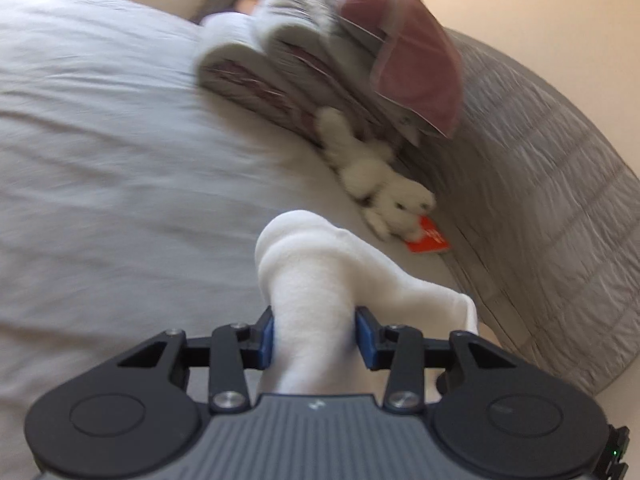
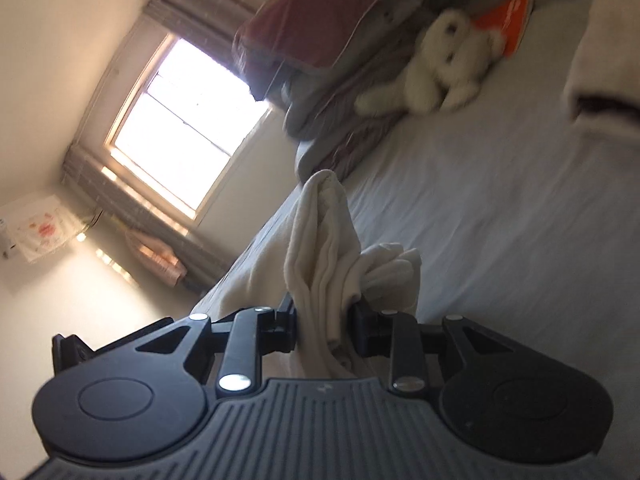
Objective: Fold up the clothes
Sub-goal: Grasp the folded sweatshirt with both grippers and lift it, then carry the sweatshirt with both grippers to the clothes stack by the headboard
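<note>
on the grey bed sheet (image 1: 100, 160), the left gripper (image 1: 314, 340) clamps a white sock (image 1: 312, 280) running forward between its jaws; the right gripper (image 2: 322, 328) pinches bunched cream cloth (image 2: 320, 248) likewise.

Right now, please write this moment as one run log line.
left hand-held gripper: shut on white sock | right hand-held gripper: shut on cream cloth | bed sheet below

Daylit by a blown-out bright rectangular window (image 2: 182, 128) at far left; motion blur throughout, fisheye bending at edges, dim right view.
</note>
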Available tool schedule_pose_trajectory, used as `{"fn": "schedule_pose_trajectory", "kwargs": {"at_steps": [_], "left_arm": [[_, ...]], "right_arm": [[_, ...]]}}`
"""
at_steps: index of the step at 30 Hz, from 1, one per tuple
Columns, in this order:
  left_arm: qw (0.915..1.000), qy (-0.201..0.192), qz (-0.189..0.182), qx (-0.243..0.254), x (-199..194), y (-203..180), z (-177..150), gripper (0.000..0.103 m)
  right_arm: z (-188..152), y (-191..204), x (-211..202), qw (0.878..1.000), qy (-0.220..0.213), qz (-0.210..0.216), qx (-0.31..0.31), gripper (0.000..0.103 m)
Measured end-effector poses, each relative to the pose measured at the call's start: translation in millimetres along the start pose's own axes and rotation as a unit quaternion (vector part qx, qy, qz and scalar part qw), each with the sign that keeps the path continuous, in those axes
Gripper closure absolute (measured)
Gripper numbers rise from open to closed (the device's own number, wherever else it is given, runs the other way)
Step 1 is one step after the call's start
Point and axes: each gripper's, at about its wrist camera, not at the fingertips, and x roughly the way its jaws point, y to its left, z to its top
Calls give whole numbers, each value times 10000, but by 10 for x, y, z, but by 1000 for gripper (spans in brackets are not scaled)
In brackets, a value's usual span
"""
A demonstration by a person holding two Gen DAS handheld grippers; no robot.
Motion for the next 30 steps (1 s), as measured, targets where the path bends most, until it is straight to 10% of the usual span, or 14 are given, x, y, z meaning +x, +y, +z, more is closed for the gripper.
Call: {"fn": "schedule_pose_trajectory", "kwargs": {"at_steps": [8,16,30], "left_arm": [[9917,487,-729,936,846,-940,81,63],[9617,1047,-1676,1902,1522,-1821,126,63],[9425,1005,-2703,1689,1591,-2105,414,65]], "right_arm": [[396,-235,-403,9892,-1205,-833,-64,72],[476,-203,-605,9435,-2483,-2149,-453,72],[469,90,-516,8991,-3357,-2465,-1346,71]]}}
